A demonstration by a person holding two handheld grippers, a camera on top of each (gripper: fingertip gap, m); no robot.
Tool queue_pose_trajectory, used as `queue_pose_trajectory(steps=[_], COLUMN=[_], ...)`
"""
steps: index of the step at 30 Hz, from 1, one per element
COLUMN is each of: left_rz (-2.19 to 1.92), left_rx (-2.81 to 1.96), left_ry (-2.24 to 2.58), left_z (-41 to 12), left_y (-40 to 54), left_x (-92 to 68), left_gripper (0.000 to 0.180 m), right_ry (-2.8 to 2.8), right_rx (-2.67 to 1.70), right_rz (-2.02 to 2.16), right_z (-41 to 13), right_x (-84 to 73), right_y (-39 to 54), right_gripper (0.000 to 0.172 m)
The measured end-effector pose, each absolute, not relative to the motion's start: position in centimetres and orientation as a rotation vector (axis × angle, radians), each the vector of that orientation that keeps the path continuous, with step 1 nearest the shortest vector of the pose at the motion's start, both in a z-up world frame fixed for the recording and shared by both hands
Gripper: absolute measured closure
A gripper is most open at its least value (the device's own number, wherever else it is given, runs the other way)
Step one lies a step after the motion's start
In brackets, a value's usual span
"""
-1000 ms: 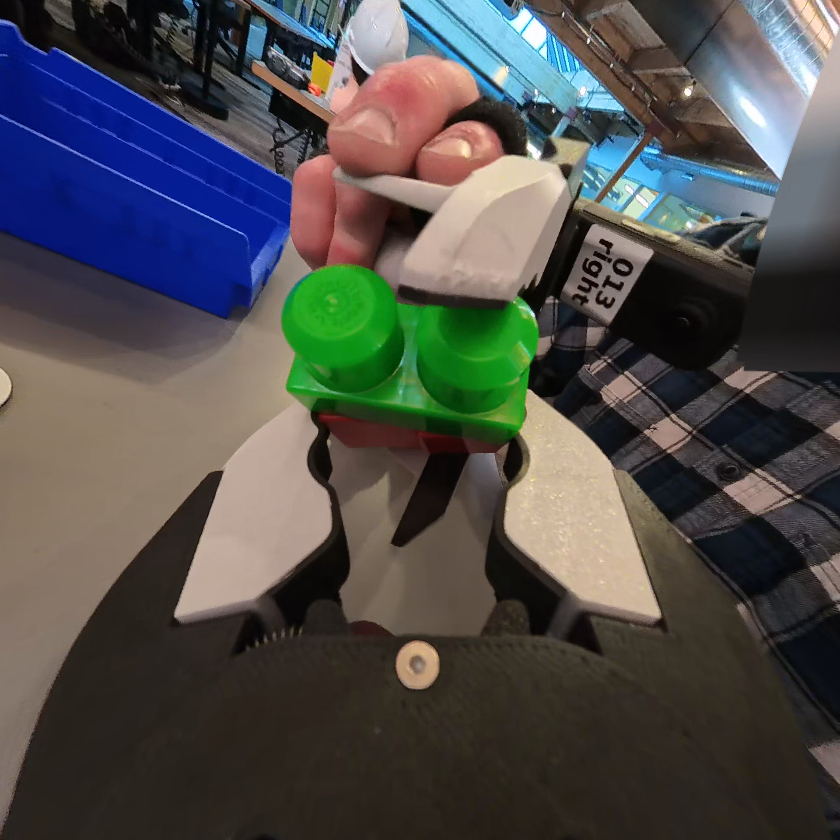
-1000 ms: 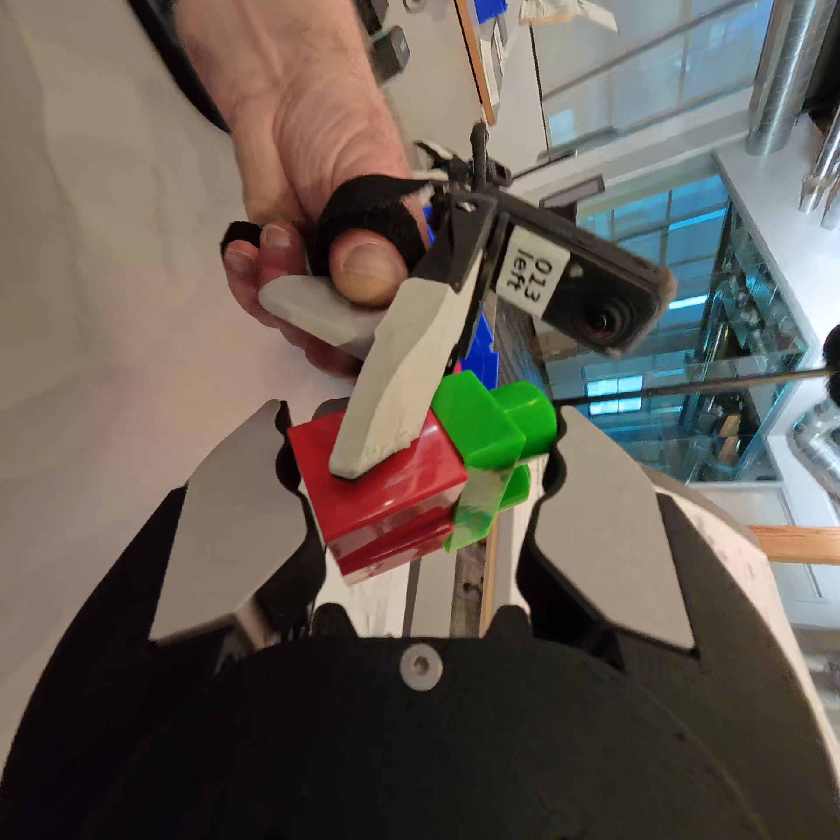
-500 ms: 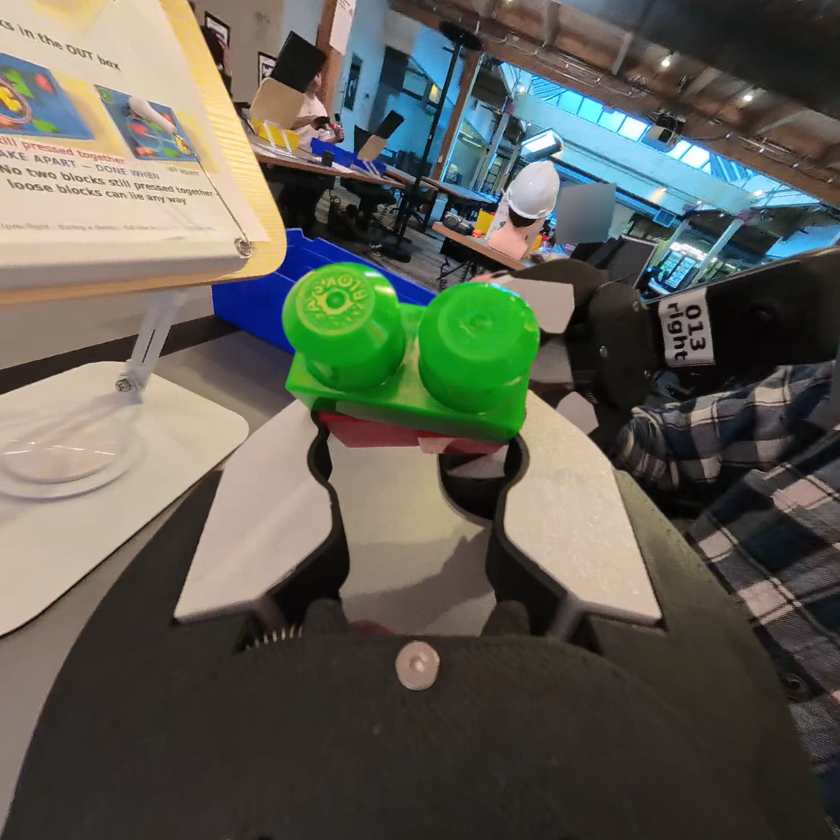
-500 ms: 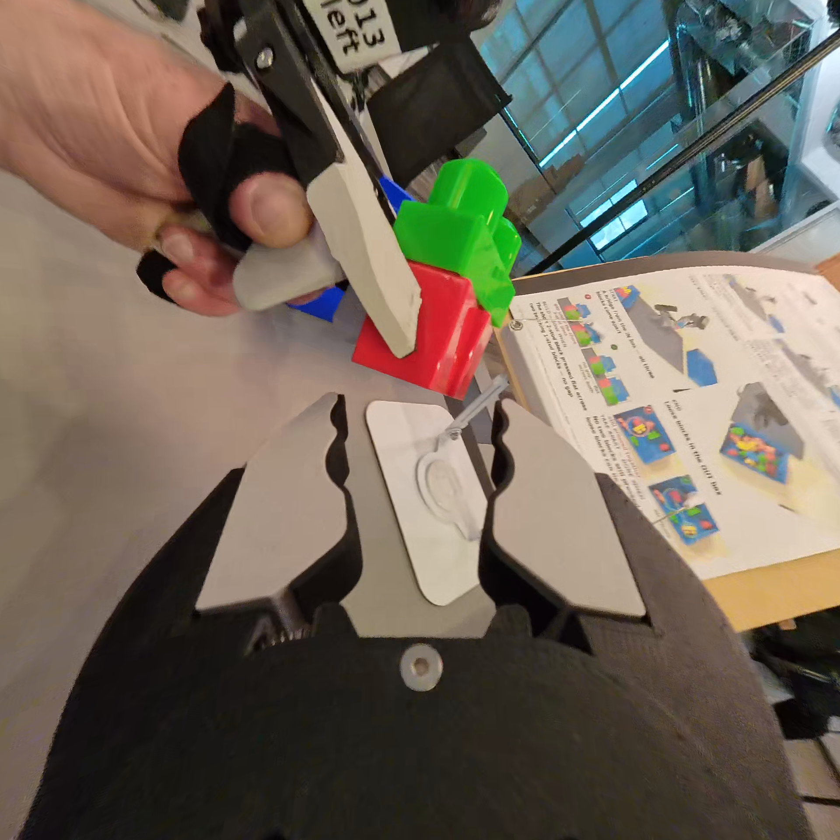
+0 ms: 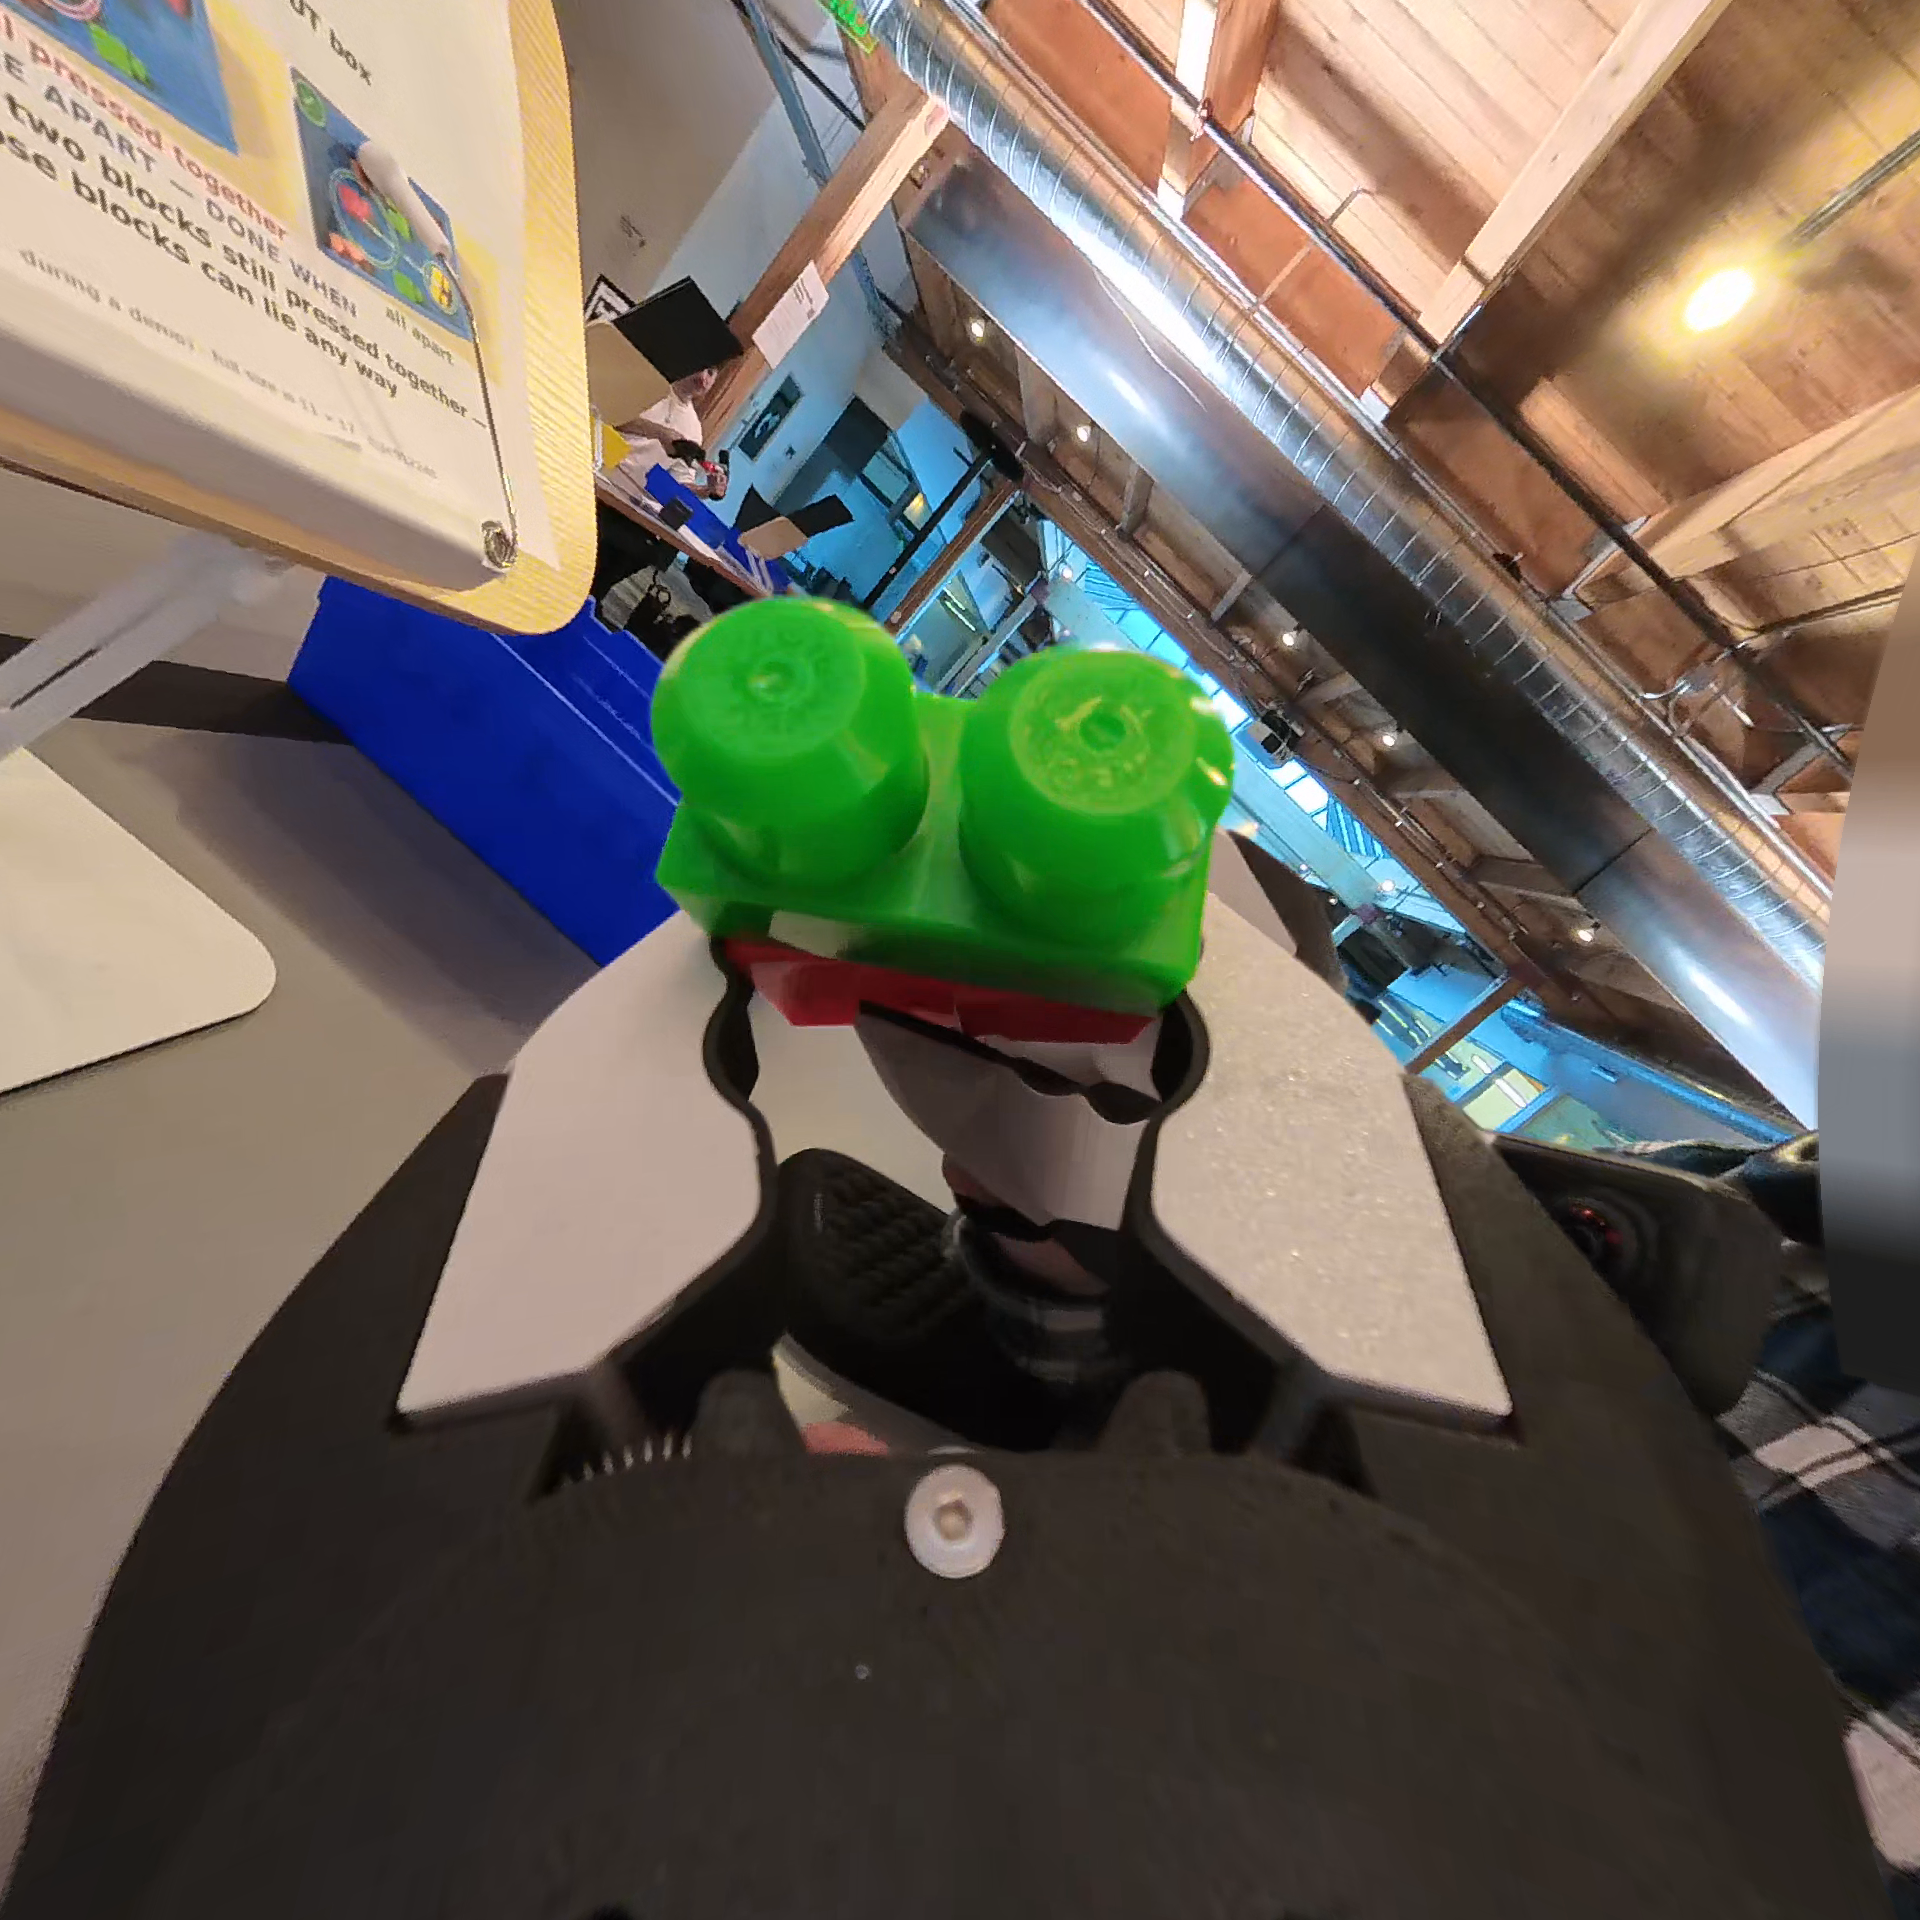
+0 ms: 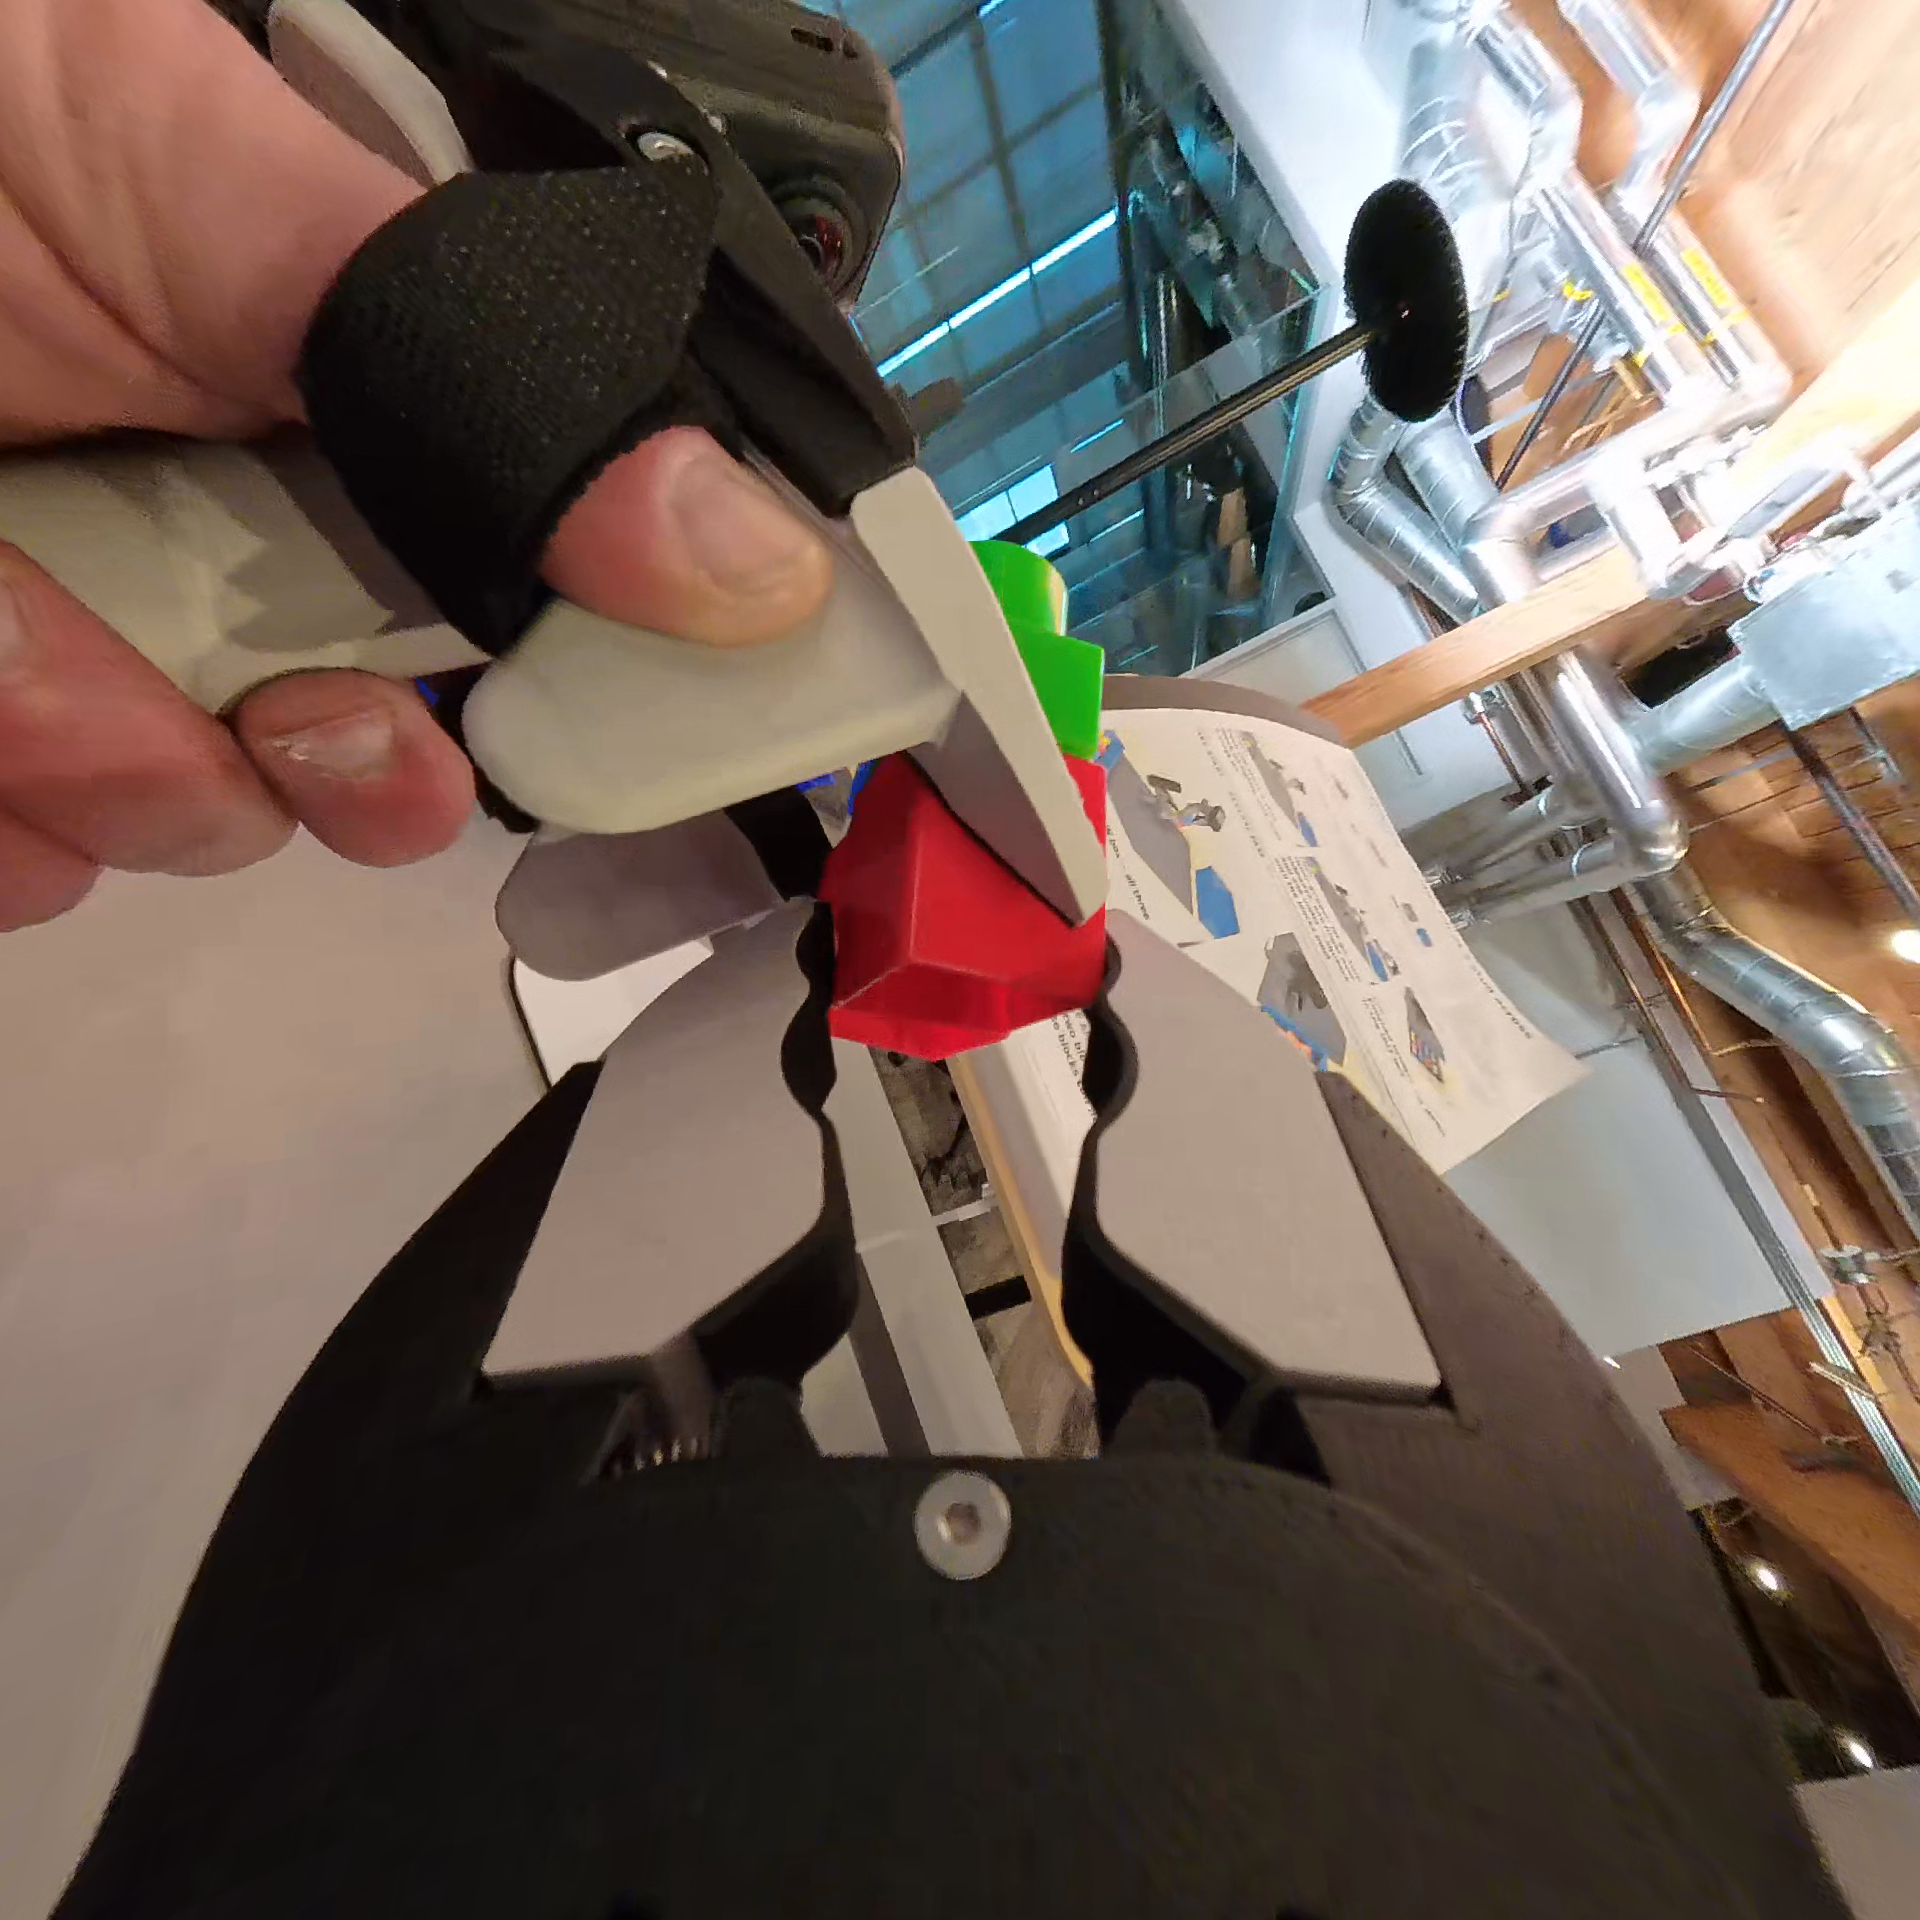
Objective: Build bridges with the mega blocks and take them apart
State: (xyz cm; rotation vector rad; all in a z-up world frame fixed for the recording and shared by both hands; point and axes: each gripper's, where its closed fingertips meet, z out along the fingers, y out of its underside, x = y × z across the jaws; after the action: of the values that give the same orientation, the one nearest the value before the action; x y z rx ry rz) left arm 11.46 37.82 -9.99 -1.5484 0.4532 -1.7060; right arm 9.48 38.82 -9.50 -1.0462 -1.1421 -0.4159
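Since half a second ago, my right gripper (image 6: 961, 961) has narrowed and come up onto the red block (image 6: 935, 935), which then hung clear ahead of its fingertips. Both of its pads now sit against that block's lower sides, clenched on it.

Red block and green block (image 5: 940, 821) are pressed together as one stack, held in the air above the grey table (image 5: 260, 1122). Green sits on the far end of the red, two round studs facing the left wrist camera.

My left gripper (image 5: 956, 971) grasps the same stack across its width; in the right wrist view one of its grey fingers (image 6: 997, 758) lies flat on the red block's side, with the green block just beyond it. A hand (image 6: 208, 416) wrapped in a black strap works that gripper's handle.

Relative to the stack: the blue bin (image 5: 499, 769) stands on the table behind and to its left; the instruction sheet on its stand (image 5: 312, 312) rises above the bin; a plaid sleeve (image 5: 1787, 1455) lies low to the right.
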Motion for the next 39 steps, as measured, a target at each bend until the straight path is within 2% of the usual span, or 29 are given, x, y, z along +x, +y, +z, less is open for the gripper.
queue_pose_trajectory(steps=[7, 11, 14, 18, 21, 25, 28, 34, 39], left_rz=[-1.692, -1.667, -1.591, -1.477, -1.391, -1.374, -1.289, -1.296, -1.427], left_rx=[-1.524, -1.473, -1.437, -1.367, -1.272, -1.074, -0.993, -0.906, -0.895], left_ry=[0.471, 0.527, 0.577, 0.638, 0.734, 0.941, 1.083, 1.264, 1.332], left_z=[-9.1, -8.3, -7.8, -7.3, -6.6, -5.0, -4.8, -5.6, -7.2], left_y=[37.7, 37.0, 36.7, 37.2, 37.3, 35.5, 34.6, 32.6, 30.6], left_x=[11.7, 12.0, 11.7, 10.3, 9.6, 9.4, 10.2, 11.5, 12.4], left_gripper=[0.106, 0.103, 0.100, 0.097, 0.095, 0.090, 0.083, 0.080, 0.092], right_ry=[-1.111, -1.017, -0.916, -0.809, -0.777, -0.785, -0.829, -0.918, -0.918], right_rx=[-1.065, -1.118, -1.197, -1.284, -1.242, -1.111, -1.004, -0.813, -0.744], right_rz=[-0.291, -0.054, 0.294, 0.976, 1.496, 1.899, 2.084, 2.319, 2.393], right_z=[-8.6, -7.0, -6.2, -5.9, -5.7, -5.6, -5.8, -6.2, -6.9], right_x=[9.8, 10.6, 11.4, 11.8, 12.0, 12.5, 12.2, 11.0, 10.0], right_y=[39.0, 39.2, 39.3, 38.9, 37.4, 35.6, 34.1, 31.2, 30.7], right_gripper=[0.127, 0.127, 0.127, 0.127, 0.127, 0.127, 0.127, 0.127, 0.127])
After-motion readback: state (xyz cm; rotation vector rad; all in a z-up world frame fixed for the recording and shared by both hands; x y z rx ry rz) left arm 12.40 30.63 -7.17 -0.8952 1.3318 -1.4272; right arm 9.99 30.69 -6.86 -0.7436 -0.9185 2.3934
